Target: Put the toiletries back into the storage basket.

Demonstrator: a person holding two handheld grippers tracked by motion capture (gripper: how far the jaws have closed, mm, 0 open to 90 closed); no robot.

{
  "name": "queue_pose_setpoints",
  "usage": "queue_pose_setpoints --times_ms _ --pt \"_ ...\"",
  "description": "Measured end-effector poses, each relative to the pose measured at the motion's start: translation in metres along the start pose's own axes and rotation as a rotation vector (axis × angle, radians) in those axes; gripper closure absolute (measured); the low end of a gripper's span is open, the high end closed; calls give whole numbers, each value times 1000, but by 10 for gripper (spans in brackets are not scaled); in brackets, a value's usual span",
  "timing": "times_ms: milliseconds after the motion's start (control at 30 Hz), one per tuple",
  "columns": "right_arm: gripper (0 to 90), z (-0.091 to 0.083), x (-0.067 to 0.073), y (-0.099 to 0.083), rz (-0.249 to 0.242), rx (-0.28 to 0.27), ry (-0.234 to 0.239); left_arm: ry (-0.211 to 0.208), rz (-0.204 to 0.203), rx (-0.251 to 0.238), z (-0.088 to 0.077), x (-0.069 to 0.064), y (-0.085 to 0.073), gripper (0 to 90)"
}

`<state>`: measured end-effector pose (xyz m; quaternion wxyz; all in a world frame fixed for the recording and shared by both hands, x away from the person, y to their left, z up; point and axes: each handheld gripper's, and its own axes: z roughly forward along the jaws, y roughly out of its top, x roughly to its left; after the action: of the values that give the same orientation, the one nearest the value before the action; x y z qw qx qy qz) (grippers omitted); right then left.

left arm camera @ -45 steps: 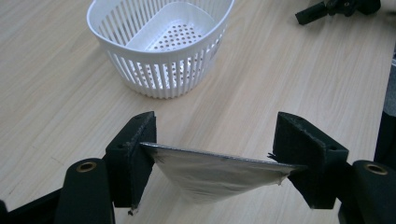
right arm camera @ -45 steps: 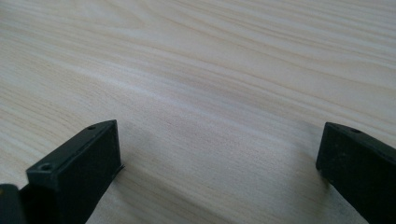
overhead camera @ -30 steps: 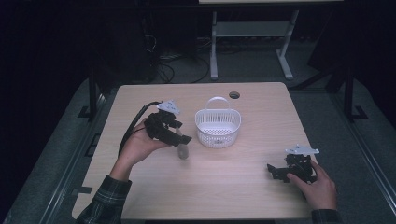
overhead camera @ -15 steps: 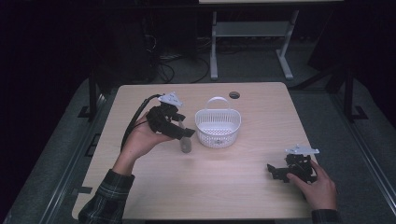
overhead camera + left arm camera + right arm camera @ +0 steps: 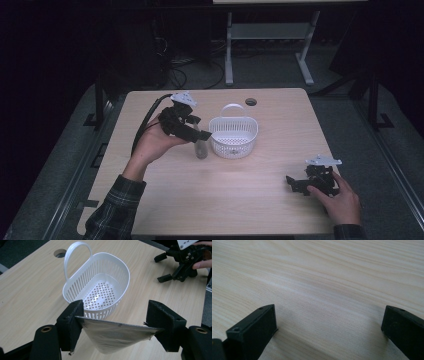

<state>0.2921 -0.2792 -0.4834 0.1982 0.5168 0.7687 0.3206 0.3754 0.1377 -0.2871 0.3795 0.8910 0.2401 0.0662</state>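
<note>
While the left gripper (image 5: 113, 322) hangs above the table (image 5: 235, 210), its jaws stand wide yet are closed on the two side edges of a grey translucent pouch (image 5: 112, 337), which dangles between them clear of the wood.

Item 1, pouch: seen from the high view at about 9 o'clock of the white basket (image 5: 233, 136), just beside its wall; not yet over the rim. From the left gripper view the basket's perforated floor lies straight ahead at 12 o'clock, empty.

Item 2, basket: slatted plastic, loop handle upright at its far side (toward the table's grommet hole (image 5: 251, 101)).

Item 3, right gripper (image 5: 300, 184): resting low near the table's 4 o'clock corner, jaws spread wide, nothing between them but bare wood.

Risks, judged from this position:
- The grip is on thin edges only; a slack pad could let the pouch slip out and fall short of the basket.
- The hanging tip may catch the near rim if the carry stays low, tipping or shoving the light basket, since nothing steadies it.
- Releasing too soon would land the pouch on the rim, not inside.
</note>
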Motion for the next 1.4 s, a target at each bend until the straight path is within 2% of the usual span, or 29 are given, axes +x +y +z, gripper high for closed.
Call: queue_pose_setpoints --times_ms 967,1000,1400 --pt "0 0 0 0 0 0 0 10 27 -37 -11 3 44 299" --pt "0 0 0 0 0 0 0 10 18 -45 -11 2 45 300" --pt "0 0 0 0 0 0 0 16 25 -66 -3 5 60 299"
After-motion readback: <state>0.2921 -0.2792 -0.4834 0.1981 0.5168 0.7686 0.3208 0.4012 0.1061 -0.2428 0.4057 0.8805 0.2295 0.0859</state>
